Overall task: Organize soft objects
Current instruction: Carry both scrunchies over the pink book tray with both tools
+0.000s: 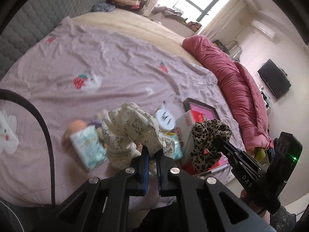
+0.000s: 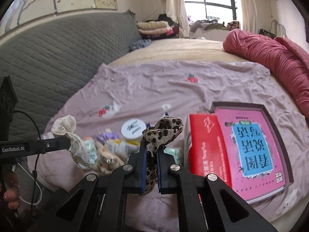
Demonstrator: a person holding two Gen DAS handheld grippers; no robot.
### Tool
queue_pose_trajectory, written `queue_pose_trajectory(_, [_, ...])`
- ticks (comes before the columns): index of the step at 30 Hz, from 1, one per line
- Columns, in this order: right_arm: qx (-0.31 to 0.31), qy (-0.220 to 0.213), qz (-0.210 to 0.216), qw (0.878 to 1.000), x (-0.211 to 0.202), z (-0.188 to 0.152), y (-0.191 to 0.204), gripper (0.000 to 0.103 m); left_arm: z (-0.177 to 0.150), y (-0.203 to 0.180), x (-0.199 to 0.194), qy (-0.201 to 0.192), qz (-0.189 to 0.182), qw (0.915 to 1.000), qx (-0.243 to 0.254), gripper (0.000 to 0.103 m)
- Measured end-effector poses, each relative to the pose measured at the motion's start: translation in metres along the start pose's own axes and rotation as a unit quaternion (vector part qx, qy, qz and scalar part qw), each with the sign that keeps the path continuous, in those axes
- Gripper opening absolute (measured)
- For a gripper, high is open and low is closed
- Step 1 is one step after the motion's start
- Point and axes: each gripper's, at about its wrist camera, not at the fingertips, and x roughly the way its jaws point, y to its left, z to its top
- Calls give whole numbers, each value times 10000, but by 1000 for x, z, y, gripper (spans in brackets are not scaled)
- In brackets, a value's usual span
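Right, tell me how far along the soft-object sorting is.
Nothing looks sorted yet. In hand: the left tool is shut on the floral scrunchie, the right tool on the leopard scrunchie, both lifted off the bed. Left: a plush toy and tissue packs still lie jumbled beside the books.

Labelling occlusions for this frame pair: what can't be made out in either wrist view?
- Plush toy: right wrist view, mostly behind the floral scrunchie and tissue packs; blurred.
- Red book: left wrist view, largely hidden by the leopard scrunchie.
- White lid: its print is too blurred to read.
- Person: only a hand at the left edge, cut off.
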Motion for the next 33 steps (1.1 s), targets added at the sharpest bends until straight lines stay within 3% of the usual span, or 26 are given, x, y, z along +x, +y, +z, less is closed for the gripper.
queue_pose_trajectory(8, [126,-463,-72,9988,-34,19,-18,8,8,-42,0,-30,-104,9994,322,7])
queue_pose_trajectory(23, [488,-1089,-708,9903,-97,28,-80,8,21,-140,15,-25,-353,9928,1143,7])
queue_pose_trajectory(33, [659,-1245,-991,9850,-120,27,-121,8,19,-206,42,191,-561,9847,1637,7])
